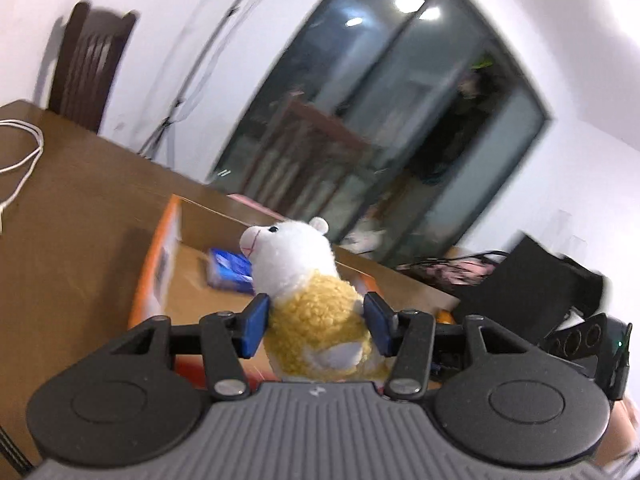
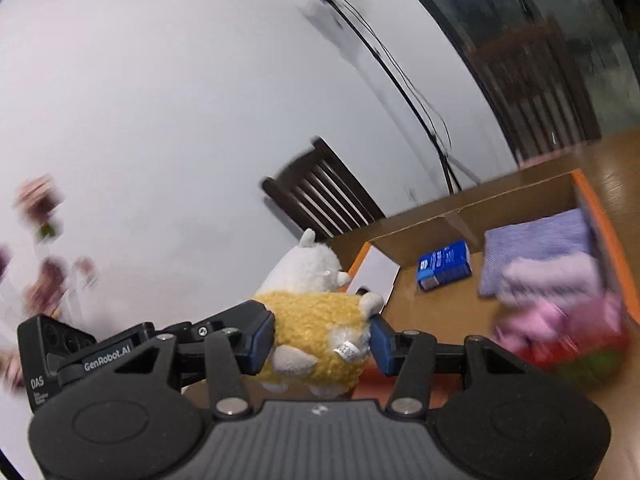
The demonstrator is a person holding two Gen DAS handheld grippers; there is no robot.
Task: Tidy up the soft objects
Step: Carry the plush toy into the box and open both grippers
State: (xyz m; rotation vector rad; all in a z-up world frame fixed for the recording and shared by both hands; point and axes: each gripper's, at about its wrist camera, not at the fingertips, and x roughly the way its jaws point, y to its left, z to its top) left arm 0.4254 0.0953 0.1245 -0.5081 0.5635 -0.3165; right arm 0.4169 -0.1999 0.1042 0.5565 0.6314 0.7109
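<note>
A plush sheep with a white head and yellow woolly body is held in the air over an open orange cardboard box. My left gripper is shut on its body. My right gripper also closes on the same sheep from another side; the left gripper's body shows at the left of that view. Inside the box lie a blue packet, a folded purple cloth, pink soft items and something red and green, blurred.
The box stands on a brown wooden table. A white cable lies at the table's left. Dark wooden chairs stand behind it, near a stand with cables. A black device and clutter lie at the right.
</note>
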